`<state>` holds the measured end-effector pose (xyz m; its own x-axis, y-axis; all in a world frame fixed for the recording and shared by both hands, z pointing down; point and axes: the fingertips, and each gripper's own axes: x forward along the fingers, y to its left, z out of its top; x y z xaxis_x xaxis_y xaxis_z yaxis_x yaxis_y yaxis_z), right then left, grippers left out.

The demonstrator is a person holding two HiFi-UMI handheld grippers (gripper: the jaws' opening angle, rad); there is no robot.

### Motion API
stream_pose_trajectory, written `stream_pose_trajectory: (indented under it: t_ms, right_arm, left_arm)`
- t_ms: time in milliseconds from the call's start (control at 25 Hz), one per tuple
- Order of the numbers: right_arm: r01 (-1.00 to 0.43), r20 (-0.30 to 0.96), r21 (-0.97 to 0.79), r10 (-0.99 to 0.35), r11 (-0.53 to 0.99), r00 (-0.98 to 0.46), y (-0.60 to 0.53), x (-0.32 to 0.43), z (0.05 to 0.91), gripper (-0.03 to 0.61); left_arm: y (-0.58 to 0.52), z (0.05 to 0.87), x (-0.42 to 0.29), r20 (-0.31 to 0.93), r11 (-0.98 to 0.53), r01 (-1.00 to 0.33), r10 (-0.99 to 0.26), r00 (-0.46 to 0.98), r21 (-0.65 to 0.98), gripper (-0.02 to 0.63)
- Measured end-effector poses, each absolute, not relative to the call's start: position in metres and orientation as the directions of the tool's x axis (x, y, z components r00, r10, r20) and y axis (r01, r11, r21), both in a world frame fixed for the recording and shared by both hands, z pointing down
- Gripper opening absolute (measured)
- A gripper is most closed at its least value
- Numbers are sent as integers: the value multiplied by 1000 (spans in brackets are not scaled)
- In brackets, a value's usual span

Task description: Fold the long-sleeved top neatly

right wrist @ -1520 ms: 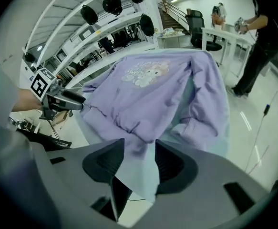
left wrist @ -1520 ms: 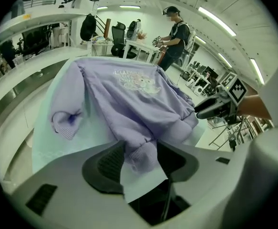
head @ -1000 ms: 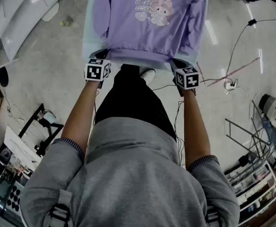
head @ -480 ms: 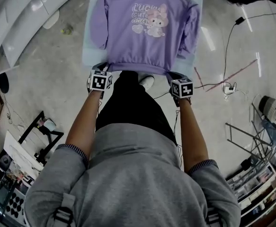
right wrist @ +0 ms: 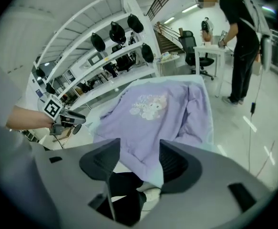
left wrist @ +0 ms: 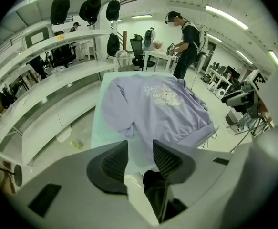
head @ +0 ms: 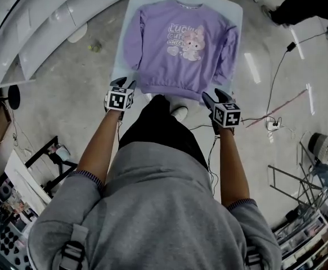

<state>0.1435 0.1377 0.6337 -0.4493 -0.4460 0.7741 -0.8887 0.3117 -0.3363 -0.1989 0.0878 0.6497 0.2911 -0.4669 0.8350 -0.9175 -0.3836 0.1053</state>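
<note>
A purple long-sleeved top point(head: 180, 46) with a cartoon print lies flat and face up on a pale table point(head: 234, 10), sleeves down its sides and hem toward me. My left gripper point(head: 122, 84) hovers just off the hem's left corner. My right gripper point(head: 215, 95) hovers off the right corner. Both sets of jaws have just been opening and stand apart with nothing between them. In the left gripper view the left gripper point(left wrist: 139, 147) frames bare table point(left wrist: 103, 128) short of the top point(left wrist: 158, 109). In the right gripper view the right gripper point(right wrist: 139, 147) looks down at the hem point(right wrist: 146, 159) without touching it.
Curved white shelves point(head: 34, 21) run along the left of the table. Cables and a power strip point(head: 273, 103) lie on the floor at the right, with metal racks point(head: 310, 207) nearer me. Another person point(left wrist: 186, 37) stands at a desk beyond the table.
Both grippers have let go of the hem, opened, and lifted back from the table's near edge. The top now lies flat on the table.
</note>
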Motion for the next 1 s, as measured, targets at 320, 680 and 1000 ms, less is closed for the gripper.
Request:
stream_pose_trajectory:
  t_ms: [320, 680, 1000]
  right_arm:
    - [-870, 709, -348, -510, 348, -487, 99, 116, 574, 270]
    - [-883, 745, -369, -476, 291, -468, 96, 79, 586, 270]
    - [-896, 779, -356, -445, 265, -441, 92, 62, 603, 267]
  left_arm:
    - [50, 642, -190, 834, -413, -906, -465, 295, 90, 176]
    - [29, 703, -171, 862, -485, -862, -366, 352, 147, 169]
    - [6, 732, -184, 870, -469, -875, -373, 321, 121, 167]
